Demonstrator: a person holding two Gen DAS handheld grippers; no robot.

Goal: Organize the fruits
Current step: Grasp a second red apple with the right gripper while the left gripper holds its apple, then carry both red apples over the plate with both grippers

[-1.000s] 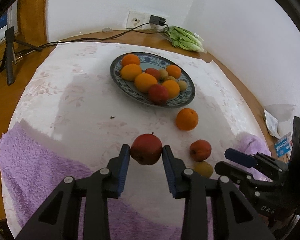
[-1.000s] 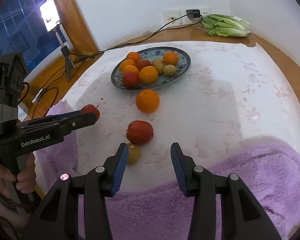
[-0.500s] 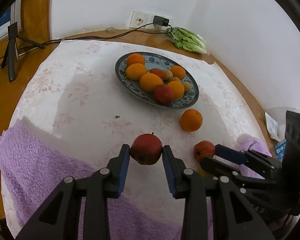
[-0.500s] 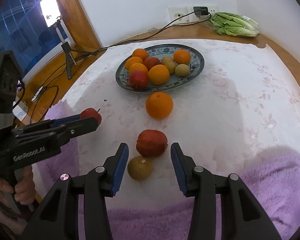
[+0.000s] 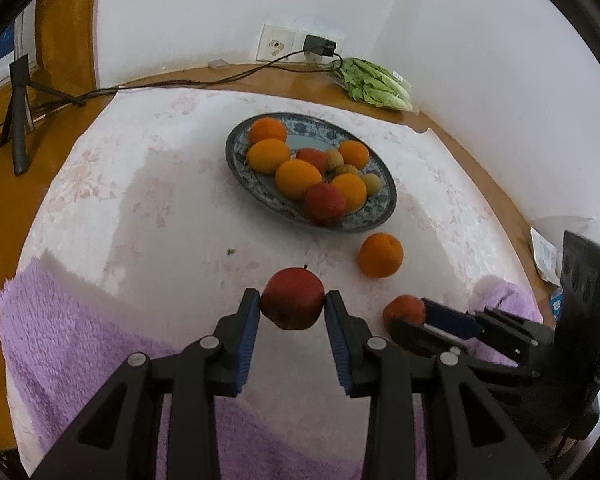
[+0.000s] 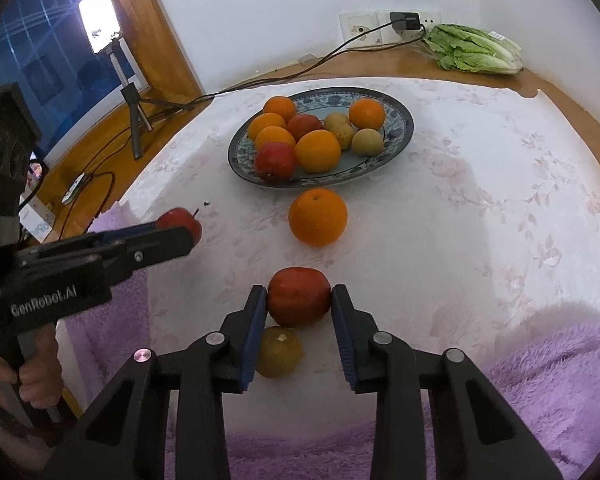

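Worktop [image 6: 480, 200]: right claw [image 6: 299, 304] just closing onto red apple [image 6: 299, 295], left claw [image 5: 293, 304] clamps stemmed apple [image 5: 293, 298]; kiwi [image 6: 279, 350] at 6 o'clock may roll.

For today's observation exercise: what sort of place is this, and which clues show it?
Probably a room in a home: a cloth-covered table bearing a plate of fruit, lettuce by the wall sockets, and a window.
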